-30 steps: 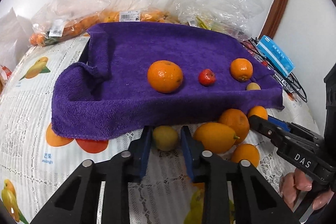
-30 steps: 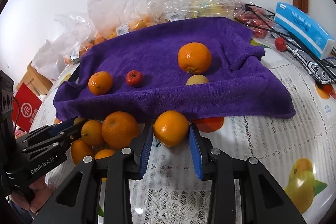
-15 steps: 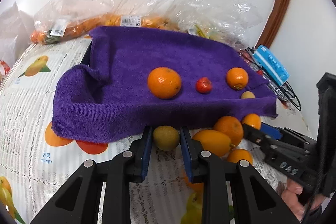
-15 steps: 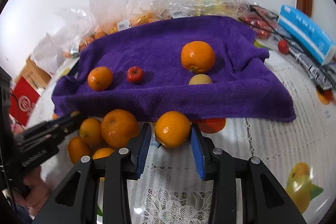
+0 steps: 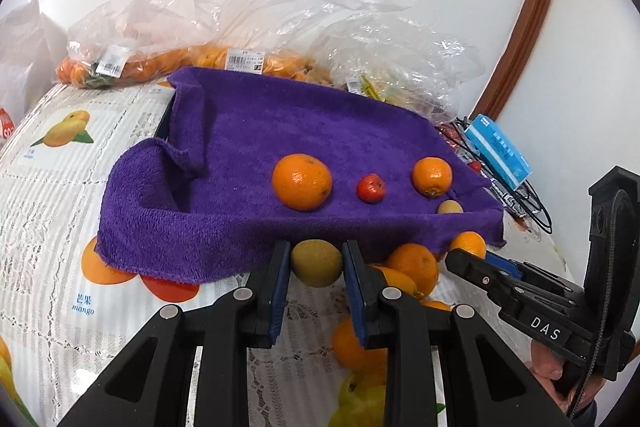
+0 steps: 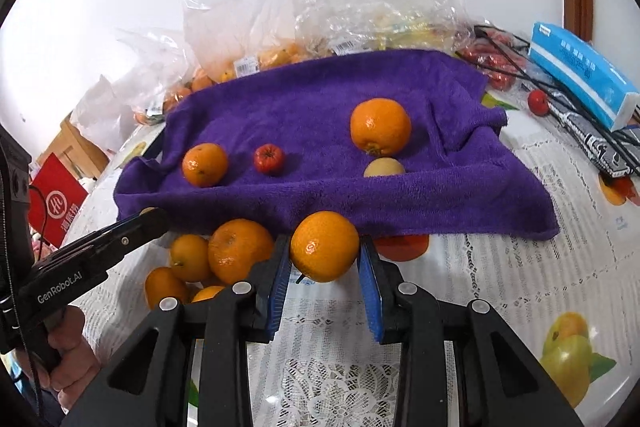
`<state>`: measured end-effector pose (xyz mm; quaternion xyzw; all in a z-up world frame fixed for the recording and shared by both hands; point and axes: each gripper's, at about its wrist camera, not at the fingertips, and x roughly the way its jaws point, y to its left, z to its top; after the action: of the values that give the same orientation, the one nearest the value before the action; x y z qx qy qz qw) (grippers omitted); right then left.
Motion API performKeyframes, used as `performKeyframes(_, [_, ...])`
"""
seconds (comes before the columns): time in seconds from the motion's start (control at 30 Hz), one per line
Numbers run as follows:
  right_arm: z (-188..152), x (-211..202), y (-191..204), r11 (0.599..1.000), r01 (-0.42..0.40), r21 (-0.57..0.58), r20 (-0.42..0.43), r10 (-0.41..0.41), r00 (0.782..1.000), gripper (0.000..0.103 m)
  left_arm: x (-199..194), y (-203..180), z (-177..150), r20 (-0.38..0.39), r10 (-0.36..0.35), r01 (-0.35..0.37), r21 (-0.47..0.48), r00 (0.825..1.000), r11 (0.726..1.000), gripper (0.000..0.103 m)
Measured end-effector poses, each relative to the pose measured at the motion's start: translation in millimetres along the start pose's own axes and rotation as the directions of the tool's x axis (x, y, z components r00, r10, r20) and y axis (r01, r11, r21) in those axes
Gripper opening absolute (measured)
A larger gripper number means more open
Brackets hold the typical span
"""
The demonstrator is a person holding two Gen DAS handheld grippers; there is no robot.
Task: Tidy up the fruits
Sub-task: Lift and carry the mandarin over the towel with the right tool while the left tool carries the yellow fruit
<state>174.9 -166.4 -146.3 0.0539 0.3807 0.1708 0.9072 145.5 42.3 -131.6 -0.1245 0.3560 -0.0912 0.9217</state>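
White wall behind, round table under a lace cloth printed with fruit. Spread over the middle of it, reaching to the far edge: purple towel, its near hem hanging toward the near edge. On the towel, in a loose row: large orange, small red fruit, smaller orange, pale round fruit nearest the hem. Along the far edge, behind the towel: clear plastic bags of fruit. At the far right edge: blue tissue pack on black cables.

Just off the towel's near hem, a heap of loose oranges on the cloth.

Left gripper: clenched on a yellow-green fruit, held at the hem. Right gripper: blue pads pressing an orange from both sides, jaws just closed in a little, held at the hem beside the heap. Hand visible on each handle.
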Motion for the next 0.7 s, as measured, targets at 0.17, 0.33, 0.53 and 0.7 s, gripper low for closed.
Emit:
performKeyframes(0.17, [1, -7, -2, 0.997, -0.072, 0.022, 0.024, 0.071, 0.997, 0.033, -3, -2, 1, 0.019, 0.002, -0.002, 0.013, 1.0, 1.0, 0.025])
performKeyframes(0.33, [2, -16, -3, 0.994, -0.103, 0.034, 0.068, 0.101, 0.993, 0.033, -6, -1, 1, 0.036, 0.002, -0.002, 0.006, 0.999, 1.0, 0.025])
performKeyframes(0.53, [2, -24, -2, 0.993, -0.116, 0.028, 0.102, 0.112, 0.988, 0.033, -9, -2, 1, 0.051, 0.006, -0.007, 0.015, 0.999, 1.0, 0.025])
performKeyframes(0.7, [2, -25, -2, 0.991, -0.13, 0.03, 0.111, 0.126, 0.986, 0.033, -12, 0, 1, 0.064, 0.01, -0.01, 0.007, 0.998, 1.0, 0.025])
